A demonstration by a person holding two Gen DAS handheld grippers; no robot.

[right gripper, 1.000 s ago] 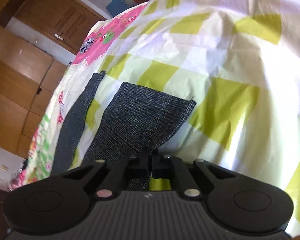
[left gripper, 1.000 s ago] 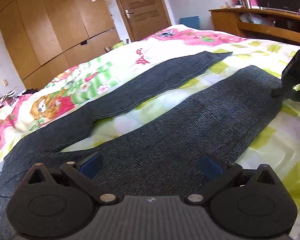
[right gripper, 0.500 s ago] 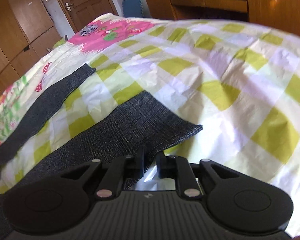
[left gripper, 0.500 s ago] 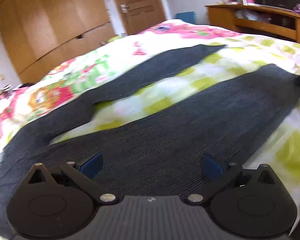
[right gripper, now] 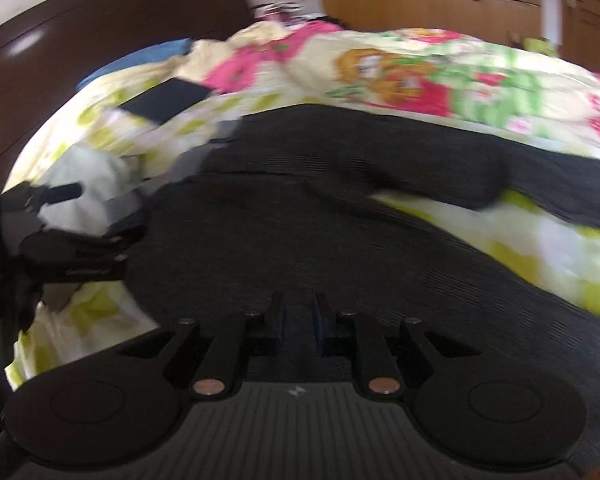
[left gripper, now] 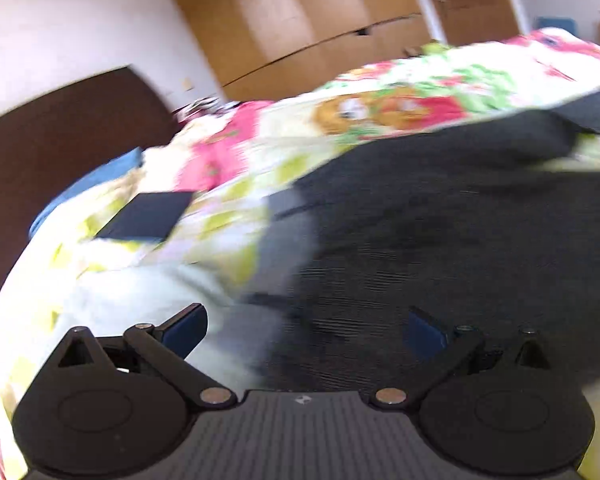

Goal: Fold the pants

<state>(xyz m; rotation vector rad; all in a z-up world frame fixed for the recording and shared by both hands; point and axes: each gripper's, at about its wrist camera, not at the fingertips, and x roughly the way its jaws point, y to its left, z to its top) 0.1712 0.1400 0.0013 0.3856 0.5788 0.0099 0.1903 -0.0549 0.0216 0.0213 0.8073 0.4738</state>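
Observation:
Dark grey pants (left gripper: 440, 240) lie spread on the bed; both views are blurred by motion. My left gripper (left gripper: 306, 326) is open, low over the waist edge of the pants, holding nothing. My right gripper (right gripper: 298, 318) has its jaws close together with dark pants fabric (right gripper: 300, 240) between and in front of them, so it is shut on the pant leg. The left gripper also shows at the left edge of the right wrist view (right gripper: 60, 248). The second leg (right gripper: 540, 188) runs off to the right.
The bed has a yellow-checked and cartoon-print sheet (left gripper: 380, 108). A dark square object (left gripper: 144, 216) lies on the sheet near the dark headboard (left gripper: 60, 140). Wooden wardrobes (left gripper: 320, 20) stand behind the bed.
Both grippers swung left toward the waist and headboard. The right gripper carried the leg hem with it over the pants. The left gripper stayed open.

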